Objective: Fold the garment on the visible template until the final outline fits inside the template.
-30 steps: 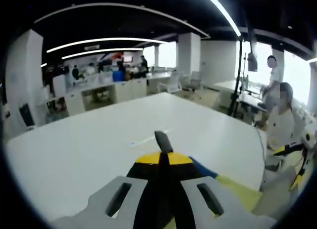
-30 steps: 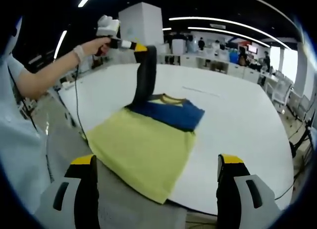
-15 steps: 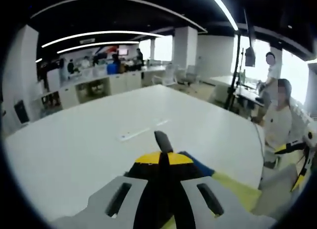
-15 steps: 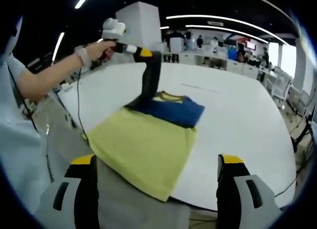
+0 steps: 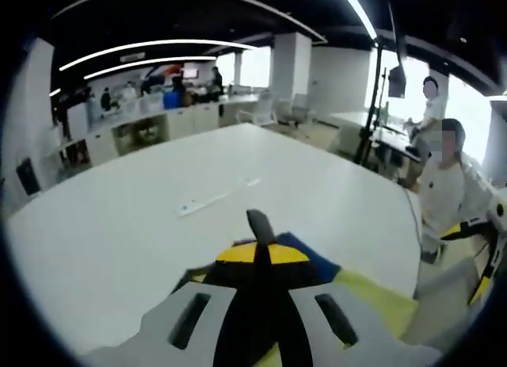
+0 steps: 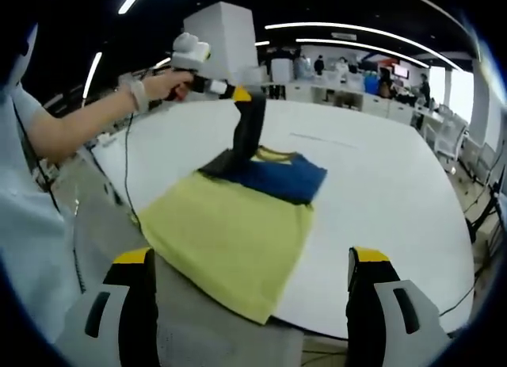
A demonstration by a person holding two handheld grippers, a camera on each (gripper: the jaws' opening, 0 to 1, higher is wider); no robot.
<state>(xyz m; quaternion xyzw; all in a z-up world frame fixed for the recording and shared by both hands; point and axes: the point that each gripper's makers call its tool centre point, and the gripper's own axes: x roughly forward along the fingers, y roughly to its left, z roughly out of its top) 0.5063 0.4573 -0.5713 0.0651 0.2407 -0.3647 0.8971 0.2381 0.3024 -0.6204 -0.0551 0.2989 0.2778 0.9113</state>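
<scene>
Garment [image 6: 238, 216]: it lies on the white table [image 6: 380, 193], near the edge closest to the person. The near part is yellow and spread flat; the far part is blue, with a yellow collar at its far edge. Its near corner reaches the table's edge.

Dark part [image 6: 247, 137]: a black strip of the garment is pulled up off the table, rising from the blue end to the left tongs. In the left gripper view its tip [image 5: 258, 223] sticks out past the jaws.

Left tongs [image 6: 242, 93]: raised above the far end of the garment, jaws closed tight on the dark strip. In the left gripper view the two jaws meet with the black cloth pinched between them, and blue and yellow cloth [image 5: 348, 284] shows below.

Right tongs [image 6: 252, 292]: jaws wide apart, nothing between them. They hang off the near edge of the table, short of the garment, with the yellow part lying between and beyond them.

Hand [image 6: 162, 83]: the person's left hand grips the left tongs, arm stretched out over the table, a band at the wrist.

Template: I cannot make out any outline on the table.

Table: large, white, rounded at the far side; a pale strip [image 5: 214, 199] lies on it well beyond the garment.

Room: an open office with desks, pillars and ceiling light strips; a seated person [image 5: 444, 189] is off the table's side.
</scene>
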